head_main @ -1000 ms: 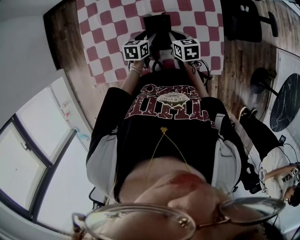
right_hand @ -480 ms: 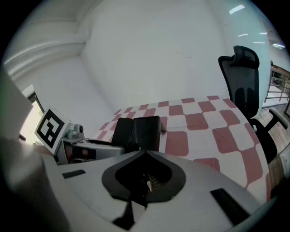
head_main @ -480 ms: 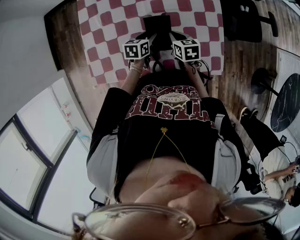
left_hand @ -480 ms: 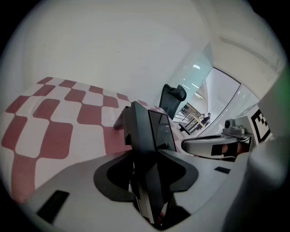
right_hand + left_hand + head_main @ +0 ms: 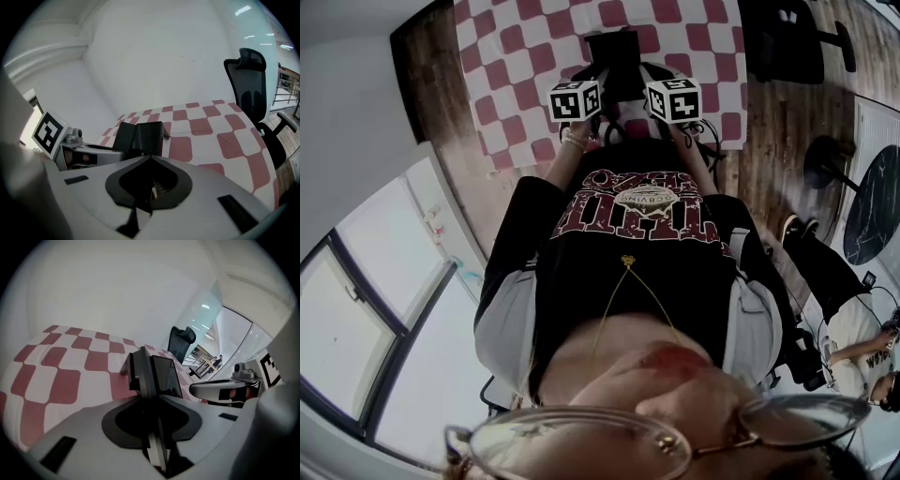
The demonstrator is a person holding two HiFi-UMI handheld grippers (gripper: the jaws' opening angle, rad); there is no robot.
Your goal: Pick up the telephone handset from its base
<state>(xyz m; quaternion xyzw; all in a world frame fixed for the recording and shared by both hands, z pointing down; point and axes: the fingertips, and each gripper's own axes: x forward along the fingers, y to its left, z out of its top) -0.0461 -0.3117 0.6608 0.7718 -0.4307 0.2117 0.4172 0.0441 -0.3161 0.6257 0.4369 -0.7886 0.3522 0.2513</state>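
two grippers sit at the phone (image 5: 614, 52) on the checked bench (image 5: 502, 66). handset (image 5: 135, 372) looks docked on its left side. left gripper (image 5: 596, 82) fingers closing, handset edge seemingly between, no grip yet; right gripper (image 5: 649, 84) fingers together, empty. probably light, stiff, slick plastic: pinch mid-body.

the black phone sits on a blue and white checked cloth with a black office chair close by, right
Not quite: the cloth is red and white checked, not blue, as the right gripper view shows. The black phone does sit on it, and a black office chair stands close by.
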